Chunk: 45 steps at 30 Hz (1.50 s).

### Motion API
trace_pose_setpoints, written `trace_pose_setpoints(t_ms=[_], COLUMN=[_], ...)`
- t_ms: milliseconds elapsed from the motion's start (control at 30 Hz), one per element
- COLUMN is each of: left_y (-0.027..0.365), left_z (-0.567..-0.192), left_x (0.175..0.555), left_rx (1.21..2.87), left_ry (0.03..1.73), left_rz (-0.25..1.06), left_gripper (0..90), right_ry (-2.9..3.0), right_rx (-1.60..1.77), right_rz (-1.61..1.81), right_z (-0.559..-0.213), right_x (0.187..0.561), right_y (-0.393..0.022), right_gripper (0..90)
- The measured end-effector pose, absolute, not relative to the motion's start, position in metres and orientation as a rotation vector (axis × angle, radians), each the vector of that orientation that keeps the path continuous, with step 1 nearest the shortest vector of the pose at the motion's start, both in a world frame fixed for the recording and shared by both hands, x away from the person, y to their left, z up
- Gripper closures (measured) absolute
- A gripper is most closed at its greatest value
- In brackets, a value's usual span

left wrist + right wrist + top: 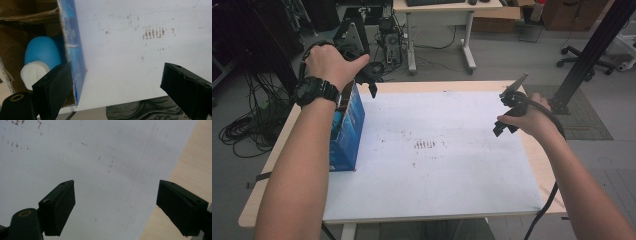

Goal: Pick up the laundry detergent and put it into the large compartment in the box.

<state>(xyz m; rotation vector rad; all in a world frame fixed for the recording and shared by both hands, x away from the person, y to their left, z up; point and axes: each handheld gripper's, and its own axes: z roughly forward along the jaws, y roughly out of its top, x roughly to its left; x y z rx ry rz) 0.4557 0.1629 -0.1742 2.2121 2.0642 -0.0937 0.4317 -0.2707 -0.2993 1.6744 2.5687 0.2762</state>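
Left gripper view looks into the open blue box [72, 47], where a blue bottle [42, 51] with a white cap [33, 73] lies; from the high view the box's inside is hidden. The left gripper [113, 85] hangs above the box's open top, jaws spread wide, empty. The right gripper [116, 206], well apart from the box, is spread, holding nothing.

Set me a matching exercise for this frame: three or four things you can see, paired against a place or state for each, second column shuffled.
Things:
1. blue box
2. blue and white bottle
3. left tongs
4. right tongs

Places or states:
A. open over the white sheet, near the table's right edge
B. standing at the sheet's left edge
C. lying inside the box
D. open, above the box's open top

Pairs: 1-B, 2-C, 3-D, 4-A
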Motion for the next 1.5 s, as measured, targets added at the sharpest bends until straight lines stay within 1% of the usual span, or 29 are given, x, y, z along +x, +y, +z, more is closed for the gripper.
trace_pose_setpoints(t_ms=[733,1100,1267,1500], left_y=[0.11,0.09,0.08,0.072], left_z=[-0.19,-0.201,-0.208,-0.22], left_x=[0.457,0.451,0.446,0.443], left_rx=[2.322,2.388,2.396,2.425], left_ry=[1.955,1.888,1.863,1.843], left_rz=[-0.11,-0.091,-0.124,-0.131], left_gripper=[10.8,10.6,10.5,10.5], right_ry=[2.562,2.556,2.553,2.551], right_rx=[1.677,1.68,1.683,1.679], right_rz=[0.289,0.296,0.297,0.299], right_z=[-0.298,-0.297,-0.297,-0.295], right_x=[0.427,0.423,0.421,0.419], right_y=[-0.279,-0.282,-0.282,-0.283], right_gripper=[15.4,15.4,15.4,15.4])
